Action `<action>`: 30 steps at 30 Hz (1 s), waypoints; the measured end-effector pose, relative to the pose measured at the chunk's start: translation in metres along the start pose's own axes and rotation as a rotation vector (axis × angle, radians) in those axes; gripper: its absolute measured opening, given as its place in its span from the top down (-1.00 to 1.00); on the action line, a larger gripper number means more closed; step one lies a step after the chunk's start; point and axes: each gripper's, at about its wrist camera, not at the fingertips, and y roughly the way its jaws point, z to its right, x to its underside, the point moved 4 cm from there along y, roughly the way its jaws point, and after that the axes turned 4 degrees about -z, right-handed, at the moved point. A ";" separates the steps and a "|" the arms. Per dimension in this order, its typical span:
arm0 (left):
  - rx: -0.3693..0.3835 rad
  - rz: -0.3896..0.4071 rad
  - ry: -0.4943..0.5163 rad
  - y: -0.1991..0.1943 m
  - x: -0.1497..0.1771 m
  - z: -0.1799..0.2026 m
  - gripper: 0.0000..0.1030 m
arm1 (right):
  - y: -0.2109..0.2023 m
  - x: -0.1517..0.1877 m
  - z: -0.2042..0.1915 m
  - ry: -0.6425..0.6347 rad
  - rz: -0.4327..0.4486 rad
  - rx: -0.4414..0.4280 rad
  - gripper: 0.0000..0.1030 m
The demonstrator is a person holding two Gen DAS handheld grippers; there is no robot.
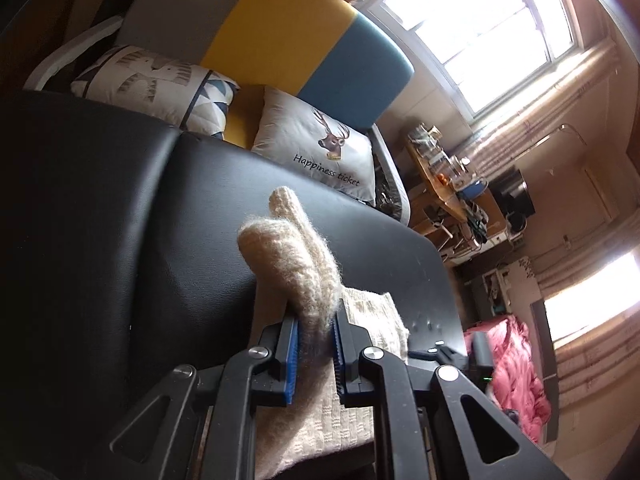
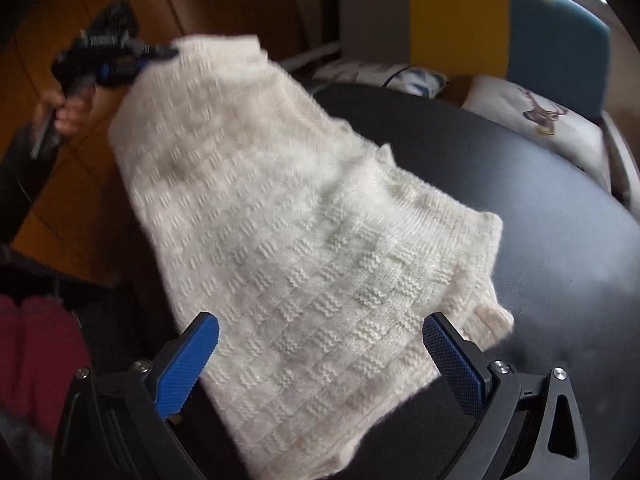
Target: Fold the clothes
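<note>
draping half off the black table's (image 2: 560,240) near edge: one cream sweater (image 2: 288,240). left gripper (image 1: 314,344) clamps its raised corner; right gripper (image 2: 320,344) spread wide, holding nothing. two pillows (image 1: 320,148) beyond.

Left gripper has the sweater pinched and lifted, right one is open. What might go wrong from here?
The left gripper clamps only a small bunch of the sweater, so the fuzzy knit may slip out. The right gripper is open, so the lower end on the black table is unrestrained and may drag or bunch.
</note>
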 end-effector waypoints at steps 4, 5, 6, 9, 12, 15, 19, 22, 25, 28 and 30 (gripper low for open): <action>0.044 0.029 -0.033 -0.008 -0.009 0.002 0.75 | 0.042 0.010 0.008 -0.018 -0.136 0.071 -1.00; 0.061 0.033 -0.036 -0.008 -0.011 0.007 0.75 | 0.045 0.009 0.006 0.001 -0.121 0.088 -1.00; 0.078 0.038 -0.039 -0.008 -0.014 0.012 0.75 | 0.046 0.007 0.006 0.041 -0.109 0.100 -1.00; 0.112 0.038 -0.036 -0.002 -0.019 0.033 0.75 | 0.052 0.002 0.000 0.146 -0.062 0.152 -1.00; 0.132 0.022 -0.022 0.012 -0.020 0.061 0.75 | 0.057 -0.005 -0.009 0.228 0.000 0.158 -1.00; 0.160 -0.003 -0.024 0.029 -0.015 0.088 0.75 | 0.060 -0.010 -0.017 0.290 0.057 0.151 -1.00; 0.205 -0.040 -0.032 0.054 -0.005 0.122 0.75 | 0.060 -0.009 -0.022 0.322 0.123 0.151 -1.00; 0.208 -0.079 -0.031 0.078 0.007 0.143 0.75 | 0.055 -0.002 -0.020 0.326 0.175 0.141 -1.00; 0.208 -0.136 -0.056 0.110 0.023 0.152 0.89 | 0.046 0.003 -0.015 0.357 0.266 0.082 -1.00; 0.197 -0.170 -0.059 0.137 0.037 0.162 1.00 | 0.029 0.011 -0.010 0.403 0.378 -0.003 -1.00; 0.175 -0.184 -0.046 0.153 0.045 0.168 1.00 | 0.023 0.011 -0.013 0.413 0.415 -0.022 -1.00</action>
